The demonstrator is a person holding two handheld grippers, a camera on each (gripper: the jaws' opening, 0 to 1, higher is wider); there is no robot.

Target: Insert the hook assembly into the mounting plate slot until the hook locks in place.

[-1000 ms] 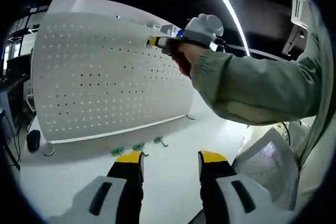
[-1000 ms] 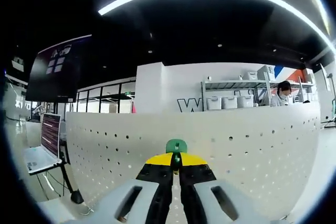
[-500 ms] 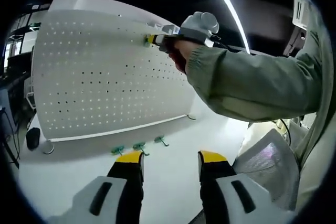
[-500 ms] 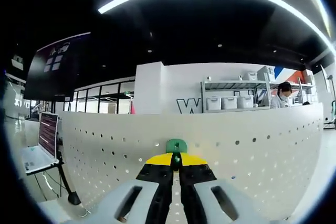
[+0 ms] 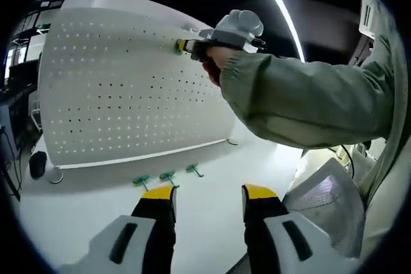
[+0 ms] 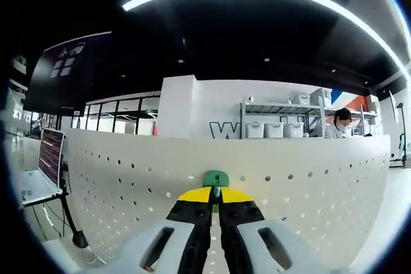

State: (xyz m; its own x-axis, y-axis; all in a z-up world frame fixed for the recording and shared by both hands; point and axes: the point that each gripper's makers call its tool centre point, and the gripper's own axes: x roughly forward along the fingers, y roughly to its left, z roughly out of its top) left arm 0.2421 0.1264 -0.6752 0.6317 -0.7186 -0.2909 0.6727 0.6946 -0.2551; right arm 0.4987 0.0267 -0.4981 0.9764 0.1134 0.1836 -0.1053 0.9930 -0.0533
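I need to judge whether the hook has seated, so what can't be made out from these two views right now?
- Hook tip and its slot: in the right gripper view, the green hook hides behind the right hand-held gripper's shut jaws.
- Contact with the pegboard: in the left gripper view, the hook is too small to judge.
- Spare green hooks on the table: too small for detail.
- Left hand-held gripper: open, holding nothing.

Left gripper [image 5: 209,198] low, fingers parted, right gripper [image 6: 216,198] raised on outstretched sleeved arm [image 5: 308,97], fingers pinched.
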